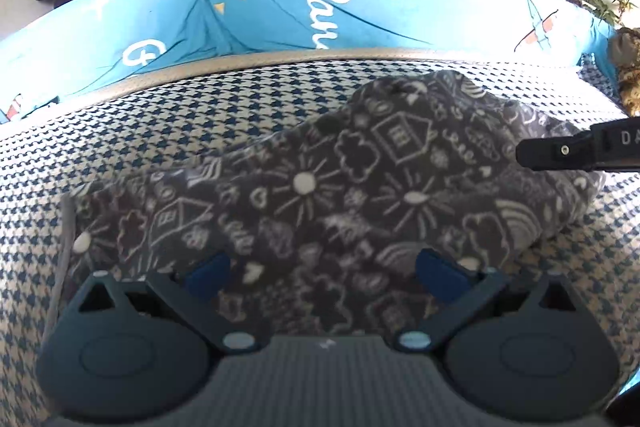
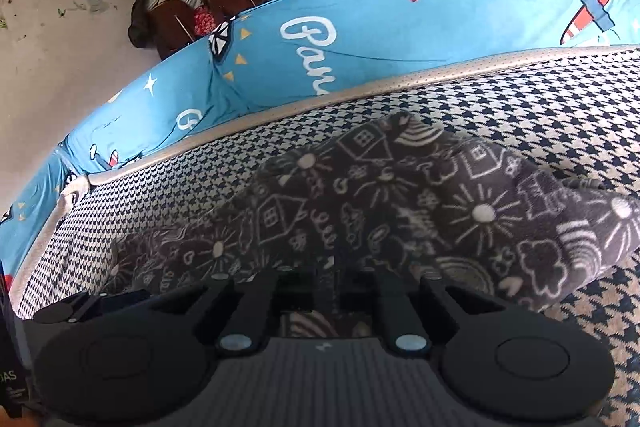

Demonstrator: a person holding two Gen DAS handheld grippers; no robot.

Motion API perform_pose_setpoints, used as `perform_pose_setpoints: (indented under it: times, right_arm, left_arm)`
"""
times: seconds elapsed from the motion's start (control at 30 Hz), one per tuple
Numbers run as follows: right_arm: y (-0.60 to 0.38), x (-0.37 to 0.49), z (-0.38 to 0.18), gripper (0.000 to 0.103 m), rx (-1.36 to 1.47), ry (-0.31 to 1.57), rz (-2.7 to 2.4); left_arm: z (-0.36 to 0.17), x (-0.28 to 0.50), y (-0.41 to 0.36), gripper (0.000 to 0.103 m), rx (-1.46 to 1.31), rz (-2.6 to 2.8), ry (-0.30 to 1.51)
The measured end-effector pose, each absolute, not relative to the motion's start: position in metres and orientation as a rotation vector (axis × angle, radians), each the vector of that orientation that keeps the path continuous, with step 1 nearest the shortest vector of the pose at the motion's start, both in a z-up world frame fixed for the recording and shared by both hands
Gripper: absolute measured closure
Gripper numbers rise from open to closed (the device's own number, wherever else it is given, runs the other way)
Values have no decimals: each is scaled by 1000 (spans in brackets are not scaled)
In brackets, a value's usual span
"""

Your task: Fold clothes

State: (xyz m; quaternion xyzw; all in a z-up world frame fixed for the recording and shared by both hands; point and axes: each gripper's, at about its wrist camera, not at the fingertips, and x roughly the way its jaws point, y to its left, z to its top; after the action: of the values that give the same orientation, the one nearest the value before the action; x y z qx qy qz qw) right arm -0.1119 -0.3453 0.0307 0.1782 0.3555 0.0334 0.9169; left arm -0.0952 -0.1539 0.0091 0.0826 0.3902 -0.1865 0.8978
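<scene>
Seemingly mid-fold, the dark doodle-print garment (image 1: 340,187) lies bunched on the houndstooth sofa seat (image 1: 200,115), just ahead of both tongs. Left tongs (image 1: 324,273) stand spread over its near edge; right tongs (image 2: 326,291) look pressed together on cloth. Whichever fold follows needs a firm edge grip.

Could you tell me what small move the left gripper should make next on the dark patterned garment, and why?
Probably close the left gripper on the near edge of the dark grey fleece garment with white doodle print. Its blue-padded fingers stand wide apart over the fabric, while the right gripper looks shut on the same garment, which lies bunched on the houndstooth cushion.
</scene>
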Motion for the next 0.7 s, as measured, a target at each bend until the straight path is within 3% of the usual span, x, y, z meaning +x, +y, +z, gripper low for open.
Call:
perform_pose_setpoints:
  times: [0.37, 0.7]
  right_arm:
    - [-318, -104, 3, 90, 262, 849, 74]
    - [-315, -109, 23, 90, 328, 727, 167]
  left_arm:
    - [-12, -100, -152, 0, 183, -367, 820]
    - [-3, -109, -137, 0, 99, -363, 801]
